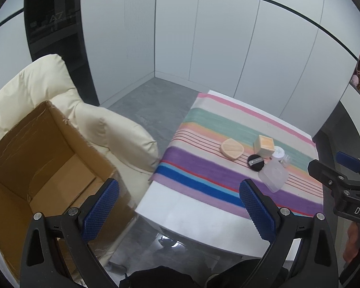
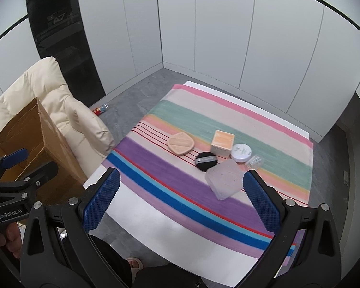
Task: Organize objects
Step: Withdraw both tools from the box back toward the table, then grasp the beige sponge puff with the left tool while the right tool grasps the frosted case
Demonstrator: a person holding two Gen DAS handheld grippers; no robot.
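A cluster of cosmetics lies on the striped cloth (image 2: 170,175): a peach puff (image 2: 181,143), an orange-topped box (image 2: 222,142), a white round jar (image 2: 241,153), a black round puff (image 2: 206,161), a frosted square case (image 2: 224,181) and a small clear item (image 2: 255,162). The same cluster shows in the left wrist view: peach puff (image 1: 232,148), box (image 1: 264,145), frosted case (image 1: 273,175). My right gripper (image 2: 181,196) hangs open above the table's near edge, short of the case. My left gripper (image 1: 178,205) is open between the cardboard box (image 1: 36,158) and the table, holding nothing.
The open cardboard box (image 2: 33,139) rests on a cream padded armchair (image 1: 103,129) left of the white table (image 1: 204,225). A small bottle (image 2: 102,108) lies on the grey floor. White panel walls enclose the corner. A slippered foot (image 2: 134,262) shows below the table edge.
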